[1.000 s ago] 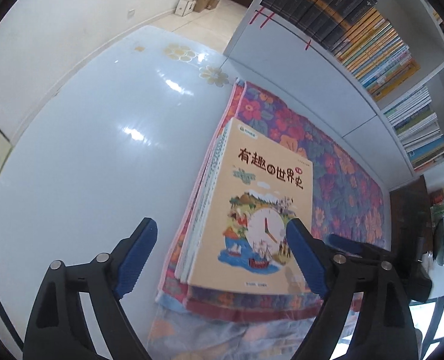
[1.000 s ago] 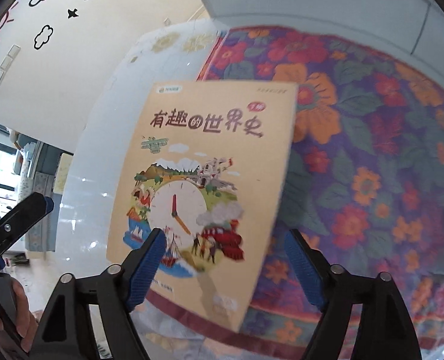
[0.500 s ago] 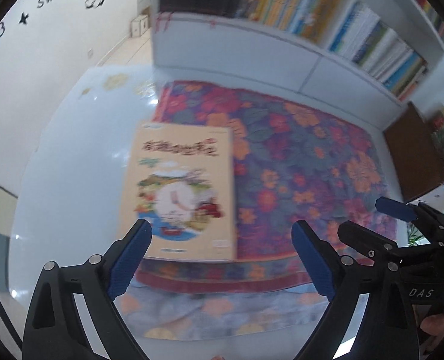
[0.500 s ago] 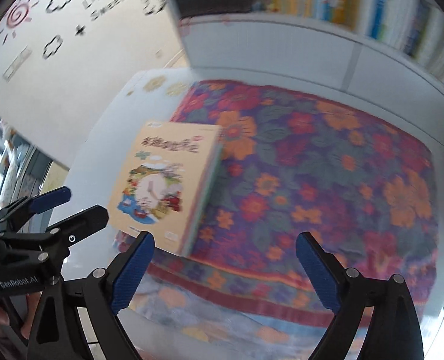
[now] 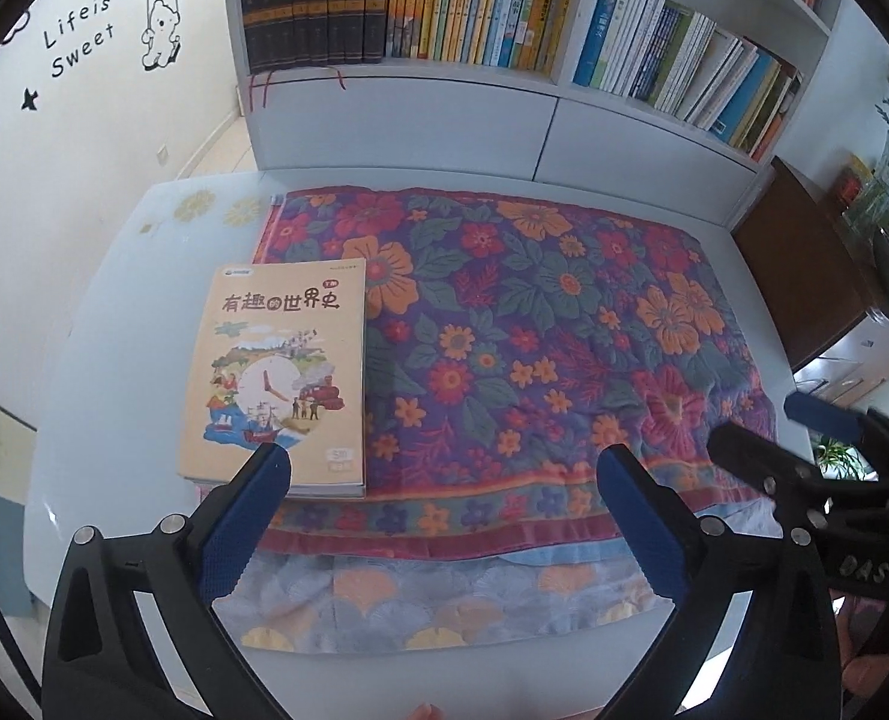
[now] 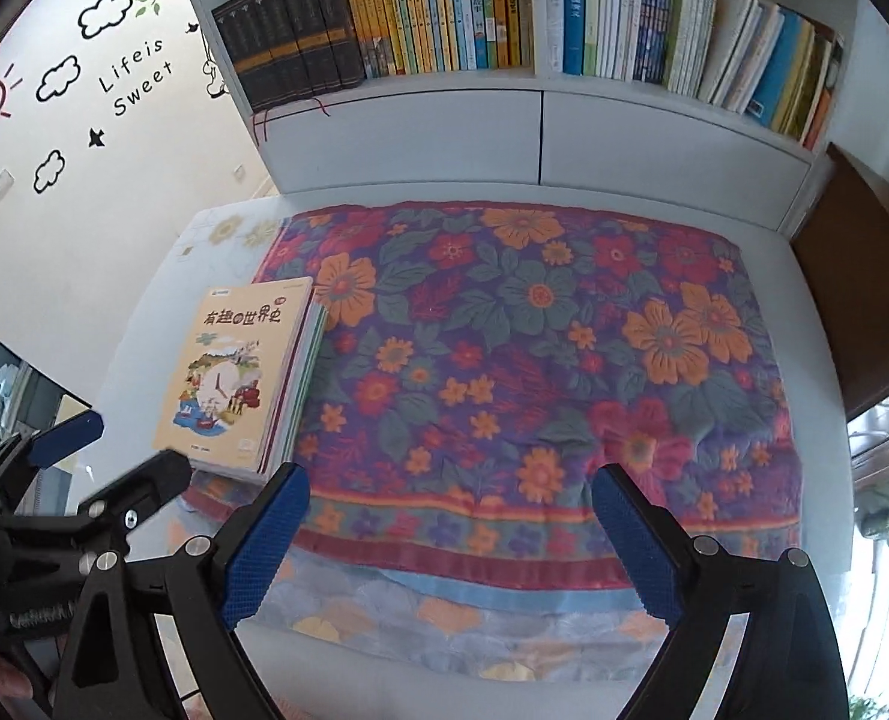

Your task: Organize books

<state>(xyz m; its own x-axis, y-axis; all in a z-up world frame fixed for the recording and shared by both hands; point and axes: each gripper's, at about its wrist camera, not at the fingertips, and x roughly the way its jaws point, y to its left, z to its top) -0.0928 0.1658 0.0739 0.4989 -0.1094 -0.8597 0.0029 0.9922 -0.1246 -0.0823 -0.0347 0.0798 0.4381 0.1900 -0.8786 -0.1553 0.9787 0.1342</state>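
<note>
Books [image 5: 276, 378] sit in a pile on my flowery cloth [image 5: 540, 324]. Both my left gripper [image 5: 444, 510] and right gripper [image 6: 447, 531] are wide apart, holding nothing.

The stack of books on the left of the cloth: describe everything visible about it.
The stack of books lies flat at the left edge of the floral cloth, partly overhanging onto the white table. Its top book has a glossy tan cover with dark Chinese title lettering and a picture of a clock, ships and a train. In the right wrist view, several thin books show beneath it, their edges pale, green and pink, roughly squared up. Neither the left claw nor the right claw touches it; both are open.
</note>
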